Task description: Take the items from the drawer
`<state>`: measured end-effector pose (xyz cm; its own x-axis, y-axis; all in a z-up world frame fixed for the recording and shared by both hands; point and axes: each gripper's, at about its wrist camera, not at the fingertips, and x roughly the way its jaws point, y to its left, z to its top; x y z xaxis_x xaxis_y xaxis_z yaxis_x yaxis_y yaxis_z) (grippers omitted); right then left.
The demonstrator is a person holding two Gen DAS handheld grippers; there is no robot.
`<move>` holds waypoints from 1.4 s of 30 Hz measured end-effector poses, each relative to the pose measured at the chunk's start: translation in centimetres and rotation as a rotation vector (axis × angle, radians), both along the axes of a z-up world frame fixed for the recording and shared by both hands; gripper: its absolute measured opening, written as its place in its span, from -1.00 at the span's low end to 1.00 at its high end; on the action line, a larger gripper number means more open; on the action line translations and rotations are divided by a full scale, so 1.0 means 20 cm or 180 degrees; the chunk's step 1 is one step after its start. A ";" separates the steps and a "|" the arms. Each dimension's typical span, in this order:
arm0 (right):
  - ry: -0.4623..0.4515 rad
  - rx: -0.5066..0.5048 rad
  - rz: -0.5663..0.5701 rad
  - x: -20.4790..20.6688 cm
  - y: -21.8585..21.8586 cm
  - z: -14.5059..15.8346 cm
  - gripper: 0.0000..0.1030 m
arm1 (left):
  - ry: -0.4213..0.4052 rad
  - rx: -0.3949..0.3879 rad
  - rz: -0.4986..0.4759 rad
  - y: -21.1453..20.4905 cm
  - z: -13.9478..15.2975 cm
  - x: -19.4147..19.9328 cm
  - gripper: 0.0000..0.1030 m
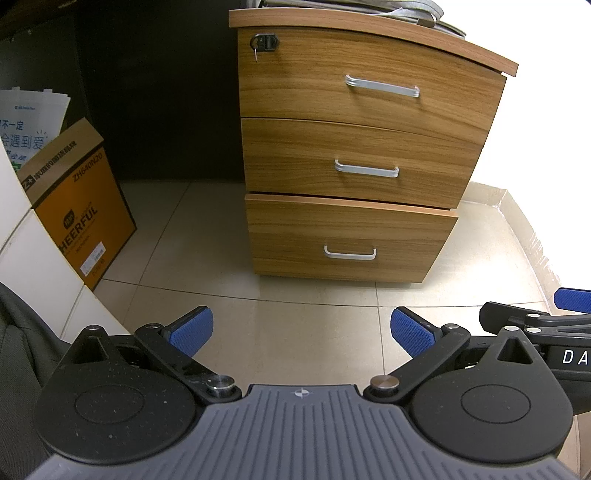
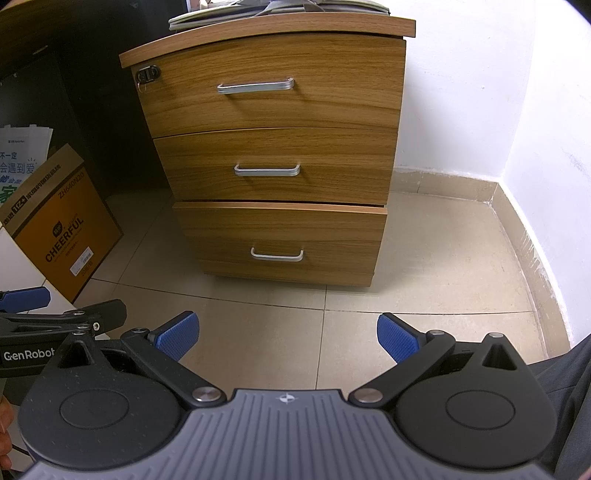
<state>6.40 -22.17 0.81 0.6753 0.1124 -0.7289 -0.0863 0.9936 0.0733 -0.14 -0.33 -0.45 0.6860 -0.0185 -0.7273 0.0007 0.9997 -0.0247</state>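
A wooden three-drawer cabinet [image 1: 354, 147] stands on the tiled floor; it also shows in the right wrist view [image 2: 277, 147]. The bottom drawer [image 1: 347, 240] [image 2: 284, 240] juts out slightly; the top drawer [image 1: 369, 77] and middle drawer [image 1: 358, 158] are shut. Each has a silver handle; the bottom handle [image 1: 349, 253] [image 2: 277, 254] faces me. No drawer contents show. My left gripper [image 1: 301, 332] is open and empty, held back from the cabinet above the floor. My right gripper [image 2: 288, 336] is open and empty, beside the left one.
An orange cardboard box [image 1: 81, 214] [image 2: 62, 225] leans against white panels at the left, with a paper bag [image 1: 29, 122] behind it. A white wall corner [image 2: 517, 110] lies right of the cabinet. Papers [image 2: 277, 9] lie on the cabinet top. A key hangs in the lock [image 1: 264, 42].
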 end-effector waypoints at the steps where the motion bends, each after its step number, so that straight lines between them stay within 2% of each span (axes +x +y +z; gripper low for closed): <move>1: 0.0007 0.0005 0.0001 0.00 0.00 0.00 1.00 | 0.0000 0.0000 -0.0001 0.00 0.00 0.00 1.00; 42: 0.0001 -0.0010 -0.0005 0.01 0.00 0.00 1.00 | 0.0008 -0.0001 -0.0002 0.00 0.00 0.00 1.00</move>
<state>6.62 -22.19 0.90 0.6753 0.1090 -0.7295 -0.0845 0.9939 0.0703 -0.06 -0.32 -0.52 0.6841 -0.0192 -0.7292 0.0014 0.9997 -0.0250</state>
